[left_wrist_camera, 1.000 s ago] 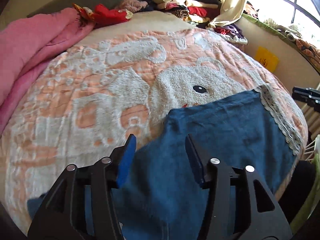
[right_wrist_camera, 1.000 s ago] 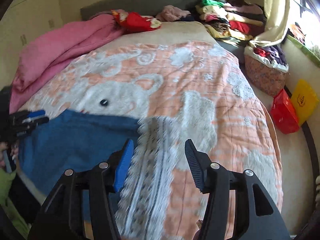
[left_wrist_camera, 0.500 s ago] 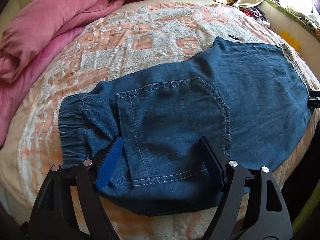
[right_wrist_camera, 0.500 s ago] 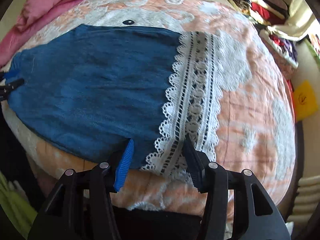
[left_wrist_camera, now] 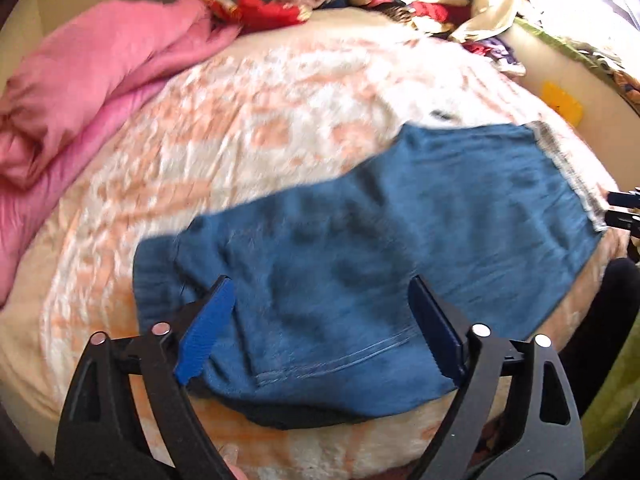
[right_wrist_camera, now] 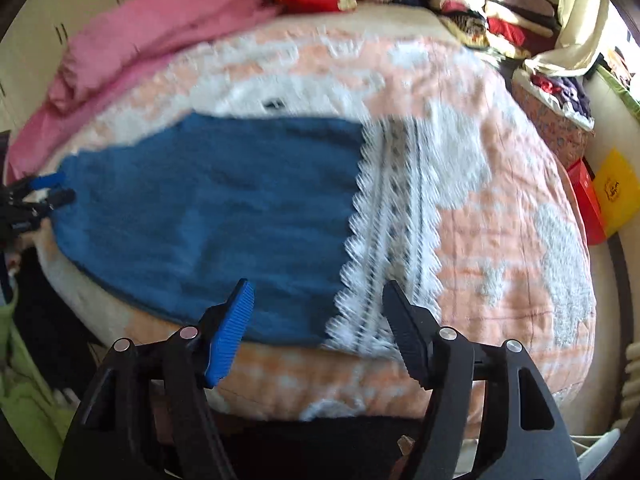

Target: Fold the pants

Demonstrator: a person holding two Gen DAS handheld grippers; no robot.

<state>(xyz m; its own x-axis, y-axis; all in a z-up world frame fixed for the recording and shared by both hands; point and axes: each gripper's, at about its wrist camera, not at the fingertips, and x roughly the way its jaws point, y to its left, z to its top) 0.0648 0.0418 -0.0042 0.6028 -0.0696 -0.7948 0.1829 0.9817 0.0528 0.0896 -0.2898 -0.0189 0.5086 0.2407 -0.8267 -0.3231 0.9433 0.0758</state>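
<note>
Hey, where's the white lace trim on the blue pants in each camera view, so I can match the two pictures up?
Left wrist view: the lace trim runs as a thin pale strip down the far right end of the blue pants.
Right wrist view: the lace trim is a wide band at centre, along the right end of the pants, reaching down between the gripper fingers.
Shared landmark: the pink quilt, upper left in both.

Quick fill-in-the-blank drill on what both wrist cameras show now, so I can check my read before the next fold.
1. The blue pants lie flat on the ____.
2. The hem of the pants is trimmed with white ____.
3. The blanket bunched along the far side of the bed is ____.
4. Nothing is pinched between the fingers of the left gripper or the right gripper; both are ____.

Missing words: bed; lace; pink; opening
</note>
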